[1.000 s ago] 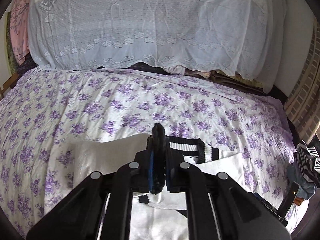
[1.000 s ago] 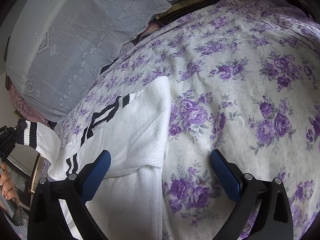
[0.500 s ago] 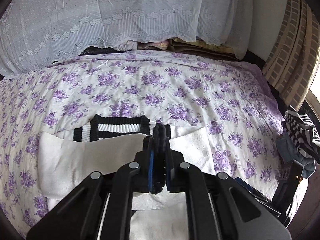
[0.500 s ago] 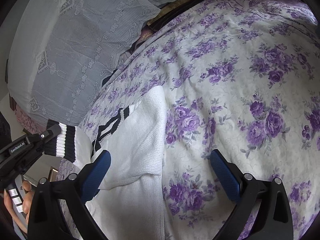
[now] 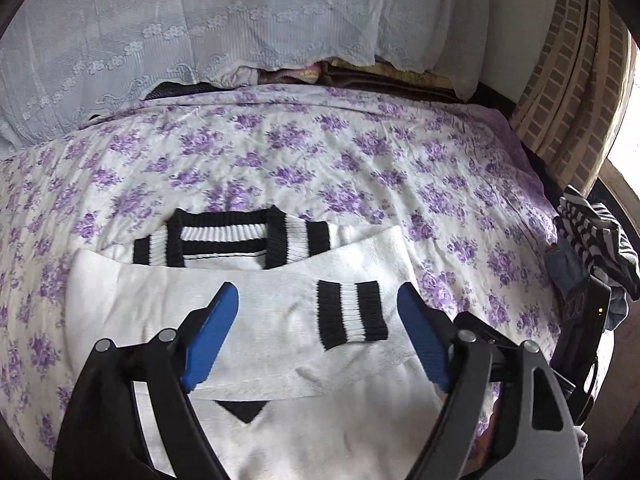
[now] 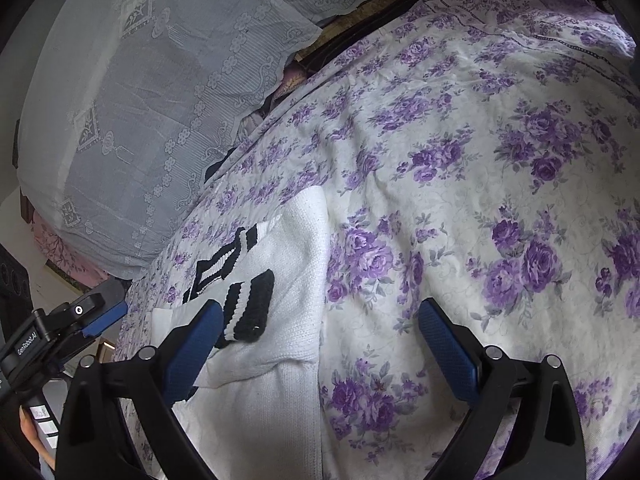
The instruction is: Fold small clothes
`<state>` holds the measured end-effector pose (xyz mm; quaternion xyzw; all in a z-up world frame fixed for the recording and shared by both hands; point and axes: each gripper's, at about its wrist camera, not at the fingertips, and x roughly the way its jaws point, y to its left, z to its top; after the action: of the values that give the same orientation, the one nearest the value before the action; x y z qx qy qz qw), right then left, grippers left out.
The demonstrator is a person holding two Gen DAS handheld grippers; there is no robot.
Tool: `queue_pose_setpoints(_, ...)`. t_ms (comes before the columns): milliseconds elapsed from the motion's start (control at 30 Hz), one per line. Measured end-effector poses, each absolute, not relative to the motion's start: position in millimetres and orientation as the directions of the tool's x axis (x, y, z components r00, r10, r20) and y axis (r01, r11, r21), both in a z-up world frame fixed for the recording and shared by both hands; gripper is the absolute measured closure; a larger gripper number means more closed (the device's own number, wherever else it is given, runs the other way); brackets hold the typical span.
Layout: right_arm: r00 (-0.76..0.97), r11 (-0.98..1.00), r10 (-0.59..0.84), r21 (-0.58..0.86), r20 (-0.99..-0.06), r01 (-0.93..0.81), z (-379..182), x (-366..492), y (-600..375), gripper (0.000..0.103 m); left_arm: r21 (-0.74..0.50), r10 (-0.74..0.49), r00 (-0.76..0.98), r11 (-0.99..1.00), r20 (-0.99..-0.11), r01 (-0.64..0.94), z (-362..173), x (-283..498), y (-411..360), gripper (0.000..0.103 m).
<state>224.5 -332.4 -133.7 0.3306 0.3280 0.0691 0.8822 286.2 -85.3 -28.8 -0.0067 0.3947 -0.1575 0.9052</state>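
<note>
1. Whereas half a second earlier the left gripper (image 5: 318, 330) was pressed together on the striped cuff (image 5: 352, 316), its jaws now stand spread and are opening, with the cuff lying loose between them, touched by neither blue pad.
2. Sleeve (image 5: 240, 312): now laid flat across the chest of the white sweater (image 5: 320, 432), its cuff resting near the far side of the body; one second earlier it was held up in the air.
3. Sweater: spread on the flowered bedspread (image 5: 280, 152), striped hem or collar band (image 5: 224, 236) on the far edge, a black V-shaped patch (image 5: 244, 410) just below the folded sleeve.
4. Right gripper (image 6: 320, 344): jaws wide and closing slightly, nothing pinched; one finger (image 6: 192, 352) hovers over the sweater's edge, the other over bare bedspread. It has hardly shifted.
5. Left gripper in the right wrist view (image 6: 96, 316): seen at the frame's left edge, clear of the cloth.
6. Striped garment (image 5: 596, 236): heaped at the bed's right edge, untouched.
7. Reading: the sleeve fold appears complete and released; a fold of the body likely remains.
</note>
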Motion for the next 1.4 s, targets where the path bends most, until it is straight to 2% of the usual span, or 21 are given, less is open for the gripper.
queue_pose_setpoints(67, 0.782, 0.767, 0.367, 0.639, -0.504, 0.052, -131, 223, -330, 0.019, -0.119, -0.243, 0.672, 0.967, -0.699, 0.225, -26, 281, -55, 0.018)
queue_pose_setpoints(133, 0.783, 0.76, 0.403, 0.65, -0.473, 0.001, -128, 222, -324, 0.037, -0.091, -0.17, 0.699, 0.985, -0.694, 0.149, -28, 278, -20, 0.017)
queue_pose_setpoints(200, 0.773, 0.751, 0.45, 0.658, -0.447, -0.057, -124, 225, -316, 0.042, -0.069, -0.086, 0.71, 0.996, -0.698, 0.054, -36, 277, 17, 0.017)
queue_pose_setpoints(300, 0.747, 0.743, 0.488, 0.665, -0.453, -0.082, -117, 237, -301, 0.042, -0.072, -0.005, 0.697, 0.995, -0.717, -0.067, -53, 282, 69, 0.017)
queue_pose_setpoints(433, 0.694, 0.789, 0.46, 0.614, -0.553, -0.034, -114, 271, -282, 0.041, -0.087, 0.037, 0.651, 0.984, -0.758, -0.157, -76, 299, 115, 0.017)
queue_pose_setpoints(533, 0.618, 0.836, 0.417, 0.548, -0.667, 0.026, -132, 297, -265, 0.041, -0.075, 0.065, 0.616, 0.977, -0.785, -0.198, -95, 315, 130, 0.017)
queue_pose_setpoints(600, 0.641, 0.873, 0.369, 0.488, -0.674, 0.011, -135, 300, -256, 0.041, -0.069, 0.069, 0.591, 0.976, -0.804, -0.208, -108, 326, 135, 0.017)
queue_pose_setpoints(633, 0.647, 0.892, 0.346, 0.453, -0.68, 0.0, -135, 299, -250, 0.044, -0.065, 0.07, 0.577, 0.976, -0.813, -0.21, -114, 332, 135, 0.017)
queue_pose_setpoints(667, 0.659, 0.905, 0.326, 0.425, -0.677, -0.012, -132, 298, -247, 0.051, -0.064, 0.069, 0.566, 0.975, -0.822, -0.213, -120, 338, 136, 0.017)
queue_pose_setpoints(700, 0.678, 0.911, 0.325, 0.41, -0.659, -0.038, -127, 296, -244, 0.084, -0.061, 0.074, 0.558, 0.974, -0.827, -0.219, -124, 343, 136, 0.017)
queue_pose_setpoints(733, 0.693, 0.91, 0.333, 0.41, -0.639, -0.06, -122, 296, -245, 0.093, -0.054, 0.082, 0.556, 0.973, -0.827, -0.224, -127, 346, 137, 0.017)
queue_pose_setpoints(867, 0.755, 0.908, 0.334, 0.409, -0.565, -0.095, -99, 292, -252, 0.094, -0.051, 0.083, 0.573, 0.975, -0.815, -0.214, -129, 345, 136, 0.016)
queue_pose_setpoints(967, 0.708, 0.928, 0.291, 0.37, -0.644, -0.045, -127, 298, -256, 0.094, -0.018, 0.107, 0.58, 0.978, -0.808, -0.206, -133, 340, 133, 0.015)
queue_pose_setpoints(1000, 0.688, 0.917, 0.306, 0.398, -0.658, -0.027, -137, 301, -260, 0.094, -0.026, 0.103, 0.586, 0.978, -0.804, -0.207, -131, 338, 133, 0.015)
queue_pose_setpoints(1067, 0.696, 0.894, 0.329, 0.448, -0.638, -0.012, -135, 302, -270, 0.095, -0.082, 0.057, 0.609, 0.977, -0.791, -0.199, -121, 336, 137, 0.015)
queue_pose_setpoints(1100, 0.722, 0.914, 0.274, 0.406, -0.635, 0.011, -129, 299, -270, 0.103, -0.11, 0.035, 0.621, 0.975, -0.783, -0.193, -115, 335, 138, 0.015)
queue_pose_setpoints(1133, 0.741, 0.933, 0.226, 0.36, -0.632, 0.022, -125, 298, -270, 0.103, -0.117, 0.031, 0.629, 0.974, -0.777, -0.193, -110, 337, 139, 0.015)
queue_pose_setpoints(1233, 0.722, 0.931, 0.225, 0.364, -0.654, 0.039, -125, 301, -272, 0.103, -0.068, 0.067, 0.625, 0.98, -0.778, -0.189, -106, 349, 133, 0.015)
queue_pose_setpoints(1267, 0.739, 0.931, 0.217, 0.362, -0.637, 0.038, -120, 297, -270, 0.103, -0.045, 0.086, 0.608, 0.979, -0.789, -0.197, -111, 356, 132, 0.015)
queue_pose_setpoints(1367, 0.764, 0.946, 0.253, 0.317, -0.594, -0.067, -97, 291, -245, 0.103, -0.054, 0.087, 0.555, 0.971, -0.827, -0.232, -131, 373, 141, 0.014)
queue_pose_setpoints(1400, 0.756, 0.949, 0.263, 0.3, -0.599, -0.093, -94, 293, -235, 0.103, -0.047, 0.095, 0.552, 0.97, -0.828, -0.237, -135, 376, 142, 0.01)
